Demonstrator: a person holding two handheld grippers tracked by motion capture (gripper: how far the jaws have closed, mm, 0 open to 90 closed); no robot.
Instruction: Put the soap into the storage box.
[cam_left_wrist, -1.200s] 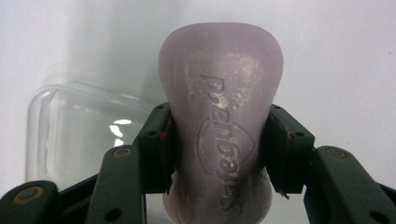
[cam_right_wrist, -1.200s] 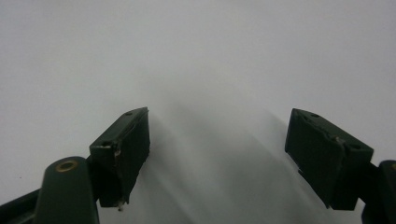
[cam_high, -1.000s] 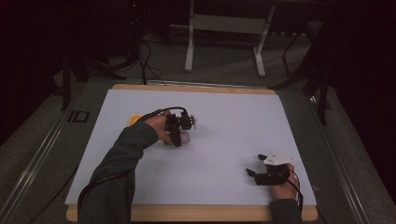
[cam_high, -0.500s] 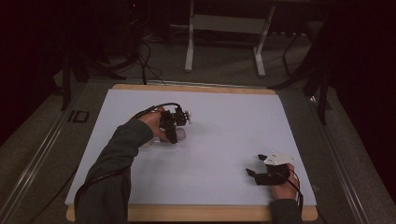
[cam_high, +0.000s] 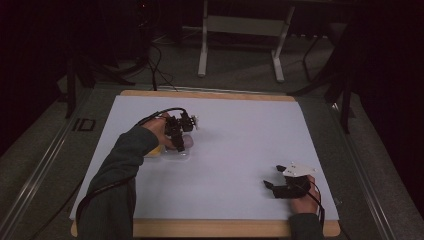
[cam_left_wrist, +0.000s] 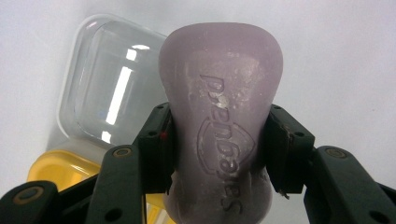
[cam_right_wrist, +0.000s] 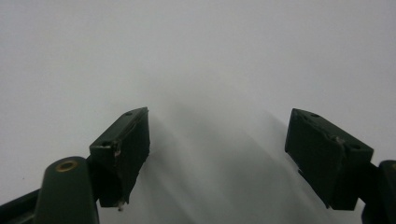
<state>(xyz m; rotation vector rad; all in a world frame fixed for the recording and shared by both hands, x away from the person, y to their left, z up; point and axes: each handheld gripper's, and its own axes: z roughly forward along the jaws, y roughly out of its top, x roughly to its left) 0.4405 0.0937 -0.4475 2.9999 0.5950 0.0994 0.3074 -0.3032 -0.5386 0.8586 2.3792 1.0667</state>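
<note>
Leftward and slightly nearer than a second ago, the left gripper (cam_left_wrist: 219, 154) pinches the soap (cam_left_wrist: 220, 116) across its waist, long axis running along the jaws. Just beyond lies the clear lid (cam_left_wrist: 112, 79) beside the yellow tray (cam_left_wrist: 60, 161). Right gripper (cam_right_wrist: 217, 154) rests spread, well apart.

Dim high view with near-black surroundings; the bench (cam_high: 240, 145) looks pale and evenly lit. Gripper views are brighter, with window-like glare on a clear lid (cam_left_wrist: 112, 88) and soft shadows.

The soap bar (cam_left_wrist: 219, 121) hides part of the clear lid (cam_left_wrist: 112, 79); yellow tray (cam_left_wrist: 60, 165) is cut off.
</note>
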